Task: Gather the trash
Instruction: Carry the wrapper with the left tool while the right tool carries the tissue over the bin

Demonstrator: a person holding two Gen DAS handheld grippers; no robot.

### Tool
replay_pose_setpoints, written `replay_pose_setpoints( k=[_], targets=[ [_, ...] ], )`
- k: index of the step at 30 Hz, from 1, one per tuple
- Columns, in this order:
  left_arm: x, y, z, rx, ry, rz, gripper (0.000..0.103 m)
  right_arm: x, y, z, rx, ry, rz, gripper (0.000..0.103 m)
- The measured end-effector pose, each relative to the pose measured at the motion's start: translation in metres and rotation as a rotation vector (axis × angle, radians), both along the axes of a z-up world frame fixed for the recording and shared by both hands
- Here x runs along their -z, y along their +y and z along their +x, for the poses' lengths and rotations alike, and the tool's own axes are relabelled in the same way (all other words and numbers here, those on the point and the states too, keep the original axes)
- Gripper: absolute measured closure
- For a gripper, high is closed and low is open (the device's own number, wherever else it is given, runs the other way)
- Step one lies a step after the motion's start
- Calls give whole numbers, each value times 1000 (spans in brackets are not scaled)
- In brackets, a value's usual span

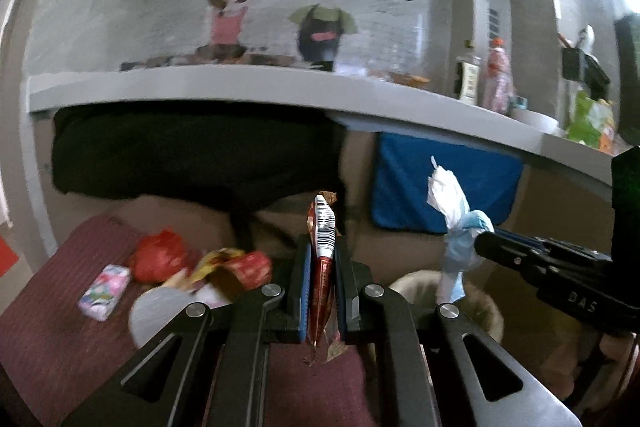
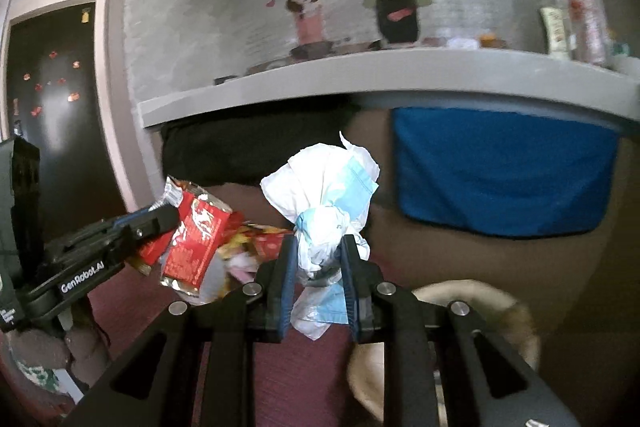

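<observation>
Right now your left gripper point(image 1: 323, 267) is clamped on a red foil wrapper point(image 1: 323, 247), flattened edge-on between the pads with its white barcode strip sticking up above the fingertips. Your right gripper point(image 2: 318, 267) pinches a crumpled wad of white tissue and pale blue mask point(image 2: 326, 211), bunched at the middle and flaring out above. Both are held over the maroon mat point(image 1: 52, 327), near the beige bin point(image 2: 516, 311) and the remaining litter point(image 1: 160, 255).

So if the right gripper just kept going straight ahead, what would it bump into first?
Probably the brown cabinet front under the grey counter, between the dark opening and the blue cloth. The right gripper holds a tissue wad; depth is unclear.
</observation>
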State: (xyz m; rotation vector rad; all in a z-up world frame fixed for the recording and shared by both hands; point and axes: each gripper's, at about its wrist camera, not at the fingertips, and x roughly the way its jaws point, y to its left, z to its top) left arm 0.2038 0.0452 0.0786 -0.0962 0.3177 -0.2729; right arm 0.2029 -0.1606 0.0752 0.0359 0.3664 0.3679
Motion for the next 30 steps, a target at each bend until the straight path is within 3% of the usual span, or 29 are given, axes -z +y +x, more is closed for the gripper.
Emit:
replay_pose_setpoints(
  k=[6,17,30],
  targets=[
    [-6,-53,-1,69,-34,-4,93,2,-51,-17,93,-14,-32,84],
    [23,-124,16,177,32,-3,92,28,-114,-16,198,32,-14,84],
    [70,-144,53,190,137,13,92,60,-127,18,200,97,38,84]
  ],
)
